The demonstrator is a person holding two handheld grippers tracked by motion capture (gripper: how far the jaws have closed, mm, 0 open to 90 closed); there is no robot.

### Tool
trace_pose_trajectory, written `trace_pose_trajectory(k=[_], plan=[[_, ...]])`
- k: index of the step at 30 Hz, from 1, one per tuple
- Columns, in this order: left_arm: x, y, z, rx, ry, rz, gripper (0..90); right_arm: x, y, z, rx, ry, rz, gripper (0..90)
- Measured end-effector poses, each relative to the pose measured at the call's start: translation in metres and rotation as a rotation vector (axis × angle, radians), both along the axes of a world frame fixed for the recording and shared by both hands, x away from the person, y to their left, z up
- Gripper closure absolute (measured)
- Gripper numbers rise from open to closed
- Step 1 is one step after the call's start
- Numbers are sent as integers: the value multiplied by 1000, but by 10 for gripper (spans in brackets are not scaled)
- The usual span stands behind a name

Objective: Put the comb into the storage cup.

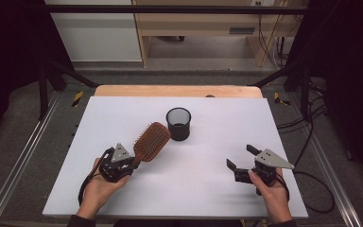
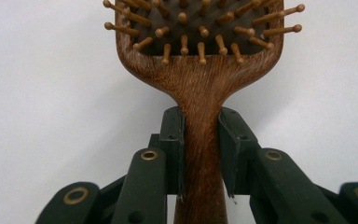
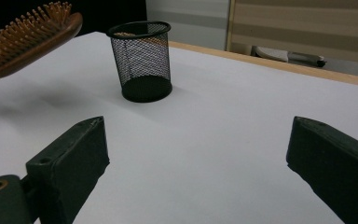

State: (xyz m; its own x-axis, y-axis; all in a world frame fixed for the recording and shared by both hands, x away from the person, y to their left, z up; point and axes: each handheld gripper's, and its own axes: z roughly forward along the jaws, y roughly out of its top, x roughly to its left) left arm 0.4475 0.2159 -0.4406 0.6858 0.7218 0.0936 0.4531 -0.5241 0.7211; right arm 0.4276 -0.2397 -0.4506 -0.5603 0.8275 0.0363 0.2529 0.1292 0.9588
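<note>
A brown wooden hairbrush (image 1: 151, 141) with wooden bristles (image 2: 200, 28) is held off the white table, its head pointing toward a black mesh cup (image 1: 178, 123). My left gripper (image 1: 131, 161) is shut on the brush's handle (image 2: 199, 154), the two pads pressing its sides. In the right gripper view the brush (image 3: 28, 37) hangs at the upper left, tilted, with the mesh cup (image 3: 142, 60) standing upright beyond it. My right gripper (image 1: 239, 158) rests at the table's right with its jaws wide apart and nothing between them.
The white table top (image 1: 208, 184) ends at a wooden strip (image 1: 177, 91) along the far edge. Metal rails run along both sides, and cables (image 1: 312, 123) lie on the floor at the right. A wooden cabinet (image 1: 203, 28) stands behind the table.
</note>
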Motion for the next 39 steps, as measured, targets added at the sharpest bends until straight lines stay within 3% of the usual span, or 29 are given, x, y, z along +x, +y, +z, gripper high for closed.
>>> trace_pose_trajectory(k=[10,20,25,31,39], plan=[[0,12,-2,-82,-30,57,729,3,1,0,92,72,10,56],[-1,13,1,-127,-96,77,728,3,2,1,139,108,10,60],[-2,14,3,-140,-117,78,729,2,7,5,159,151,29,70],[-4,14,6,-186,-136,76,729,-1,16,5,164,148,42,84],[-8,6,5,-181,-154,67,729,-2,26,6,184,139,52,95]])
